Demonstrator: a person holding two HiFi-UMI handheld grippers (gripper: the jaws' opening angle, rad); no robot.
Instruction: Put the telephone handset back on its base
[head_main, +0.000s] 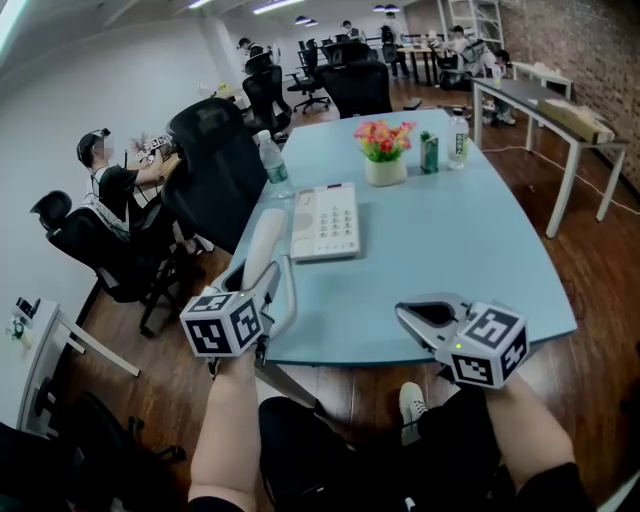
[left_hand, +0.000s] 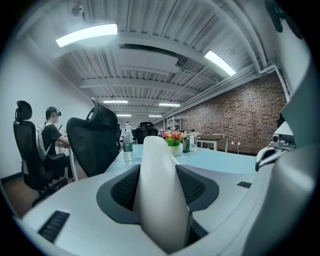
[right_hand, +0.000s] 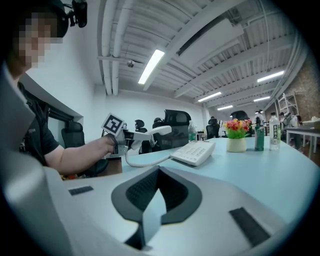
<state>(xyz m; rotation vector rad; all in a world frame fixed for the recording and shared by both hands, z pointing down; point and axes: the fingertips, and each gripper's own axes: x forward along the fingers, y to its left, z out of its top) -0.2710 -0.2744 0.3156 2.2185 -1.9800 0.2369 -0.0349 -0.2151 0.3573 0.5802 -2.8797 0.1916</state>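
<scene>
Two claws, one in each hand, are hovering at the near edge of one pale blue bench (head_main: 450, 240).
- Left claw (head_main: 268, 290): is clenching on one white handset (head_main: 262, 245), which is standing between its jaws. The handset is being held up off the base, just left of it, by the bench's left edge near the near-left corner.
- Right claw (head_main: 408, 316): is hanging pinched together, gripping nothing, over the near edge toward the near-right corner.
- One white telephone base (head_main: 326, 222): is lying keypad up, inward from the left edge.
- One cord (right_hand: 142, 161): is trailing from the base toward the handset.
- One pot of flowers (head_main: 385, 152): is standing toward the far edge.
- One green bottle (head_main: 429, 152): is standing just beside the pot.
- Two clear bottles: one (head_main: 458, 138) is standing beside the green one, and one (head_main: 274, 165) at the left edge.
- One person (head_main: 110, 180): is sitting off the left edge among several black chairs (head_main: 215, 160).
</scene>
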